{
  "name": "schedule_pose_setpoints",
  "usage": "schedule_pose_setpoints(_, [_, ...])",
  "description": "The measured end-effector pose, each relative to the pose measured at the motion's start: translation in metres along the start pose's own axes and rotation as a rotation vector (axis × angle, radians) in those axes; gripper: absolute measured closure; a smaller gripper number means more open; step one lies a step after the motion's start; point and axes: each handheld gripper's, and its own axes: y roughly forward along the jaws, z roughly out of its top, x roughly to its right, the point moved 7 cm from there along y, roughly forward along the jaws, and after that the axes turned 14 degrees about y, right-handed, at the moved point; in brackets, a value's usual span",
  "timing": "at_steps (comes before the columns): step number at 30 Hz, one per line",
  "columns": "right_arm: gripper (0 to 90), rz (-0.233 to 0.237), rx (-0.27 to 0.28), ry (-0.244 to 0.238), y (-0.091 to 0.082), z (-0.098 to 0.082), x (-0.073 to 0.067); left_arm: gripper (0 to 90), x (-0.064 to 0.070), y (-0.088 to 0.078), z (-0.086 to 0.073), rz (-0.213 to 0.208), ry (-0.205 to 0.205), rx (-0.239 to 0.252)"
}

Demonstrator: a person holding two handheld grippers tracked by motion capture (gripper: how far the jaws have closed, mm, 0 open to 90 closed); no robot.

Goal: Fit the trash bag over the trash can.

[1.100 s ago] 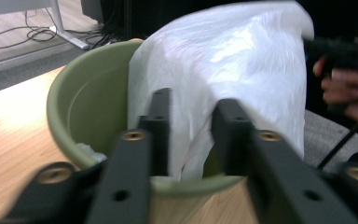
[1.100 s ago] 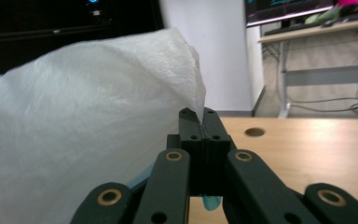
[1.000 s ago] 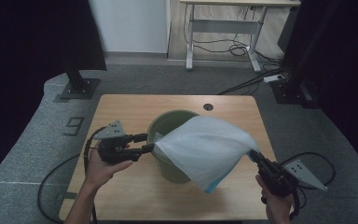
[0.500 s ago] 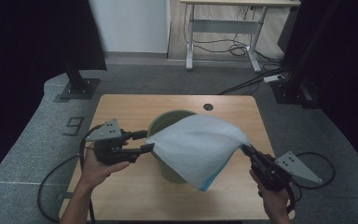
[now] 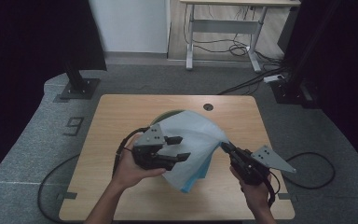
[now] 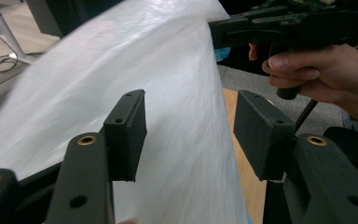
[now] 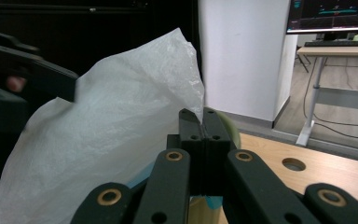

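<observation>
A white plastic bag (image 5: 193,144) with a blue underside hangs over a green bin (image 5: 165,113) at the middle of the table. My right gripper (image 5: 223,145) is shut on the bag's right corner, where the film is pinched between the jaws (image 7: 204,116). My left gripper (image 5: 184,148) hovers at the bag's left front. Its jaws have just been opening and stand apart (image 6: 189,116). The bag (image 6: 168,93) shows through the gap and neither pad presses on it. The right gripper (image 6: 219,32) shows beyond in the left gripper view.
The wooden table (image 5: 121,112) has a round hole (image 5: 208,107) near its far edge. Cables trail from both grippers onto the grey floor (image 5: 307,163). A desk frame (image 5: 223,32) stands far behind, and dark stands flank the table.
My left gripper has moved right, from beside the bin to over the bag's front, with its jaws wider apart. My right gripper has drawn the bag's corner leftward, and the bag now covers most of the bin.
</observation>
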Motion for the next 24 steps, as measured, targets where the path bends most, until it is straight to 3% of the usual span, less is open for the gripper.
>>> schedule_pose_setpoints(4, [88.5,0.022,-0.005,-0.008,0.004,-0.002,-0.007,38.7,0.000,0.019,0.003,0.013,-0.017,-0.014])
schedule_pose_setpoints(9, [88.5,0.048,-0.007,-0.009,0.006,-0.002,-0.014,36.9,-0.001,0.028,0.002,0.018,-0.031,-0.032])
schedule_pose_setpoints(13, [88.5,0.071,-0.012,-0.019,0.009,-0.003,-0.022,41.0,-0.001,0.034,0.001,0.029,-0.041,-0.047])
schedule_pose_setpoints(16, [88.5,0.081,-0.015,-0.030,0.011,-0.004,-0.027,57.1,-0.002,0.035,0.000,0.038,-0.058,-0.045])
schedule_pose_setpoints(17, [88.5,0.084,-0.020,-0.034,0.012,-0.005,-0.028,69.1,-0.004,0.034,0.000,0.033,-0.072,-0.030])
schedule_pose_setpoints(19, [88.4,0.084,-0.021,-0.035,0.012,-0.005,-0.028,72.5,-0.005,0.033,0.000,0.030,-0.086,-0.013])
schedule_pose_setpoints(20, [87.7,0.086,-0.024,-0.033,0.012,-0.006,-0.027,81.8,-0.006,0.033,0.000,0.034,-0.093,-0.002])
schedule_pose_setpoints(21, [87.7,0.086,-0.024,-0.033,0.012,-0.006,-0.027,81.8,-0.008,0.032,0.000,0.039,-0.104,0.014])
schedule_pose_setpoints(22, [81.8,0.083,-0.027,-0.034,0.012,-0.008,-0.025,86.8,-0.009,0.031,0.000,0.034,-0.115,0.028])
schedule_pose_setpoints(24, [77.3,0.081,-0.028,-0.032,0.011,-0.009,-0.024,88.1,-0.013,0.030,0.001,0.031,-0.141,0.053])
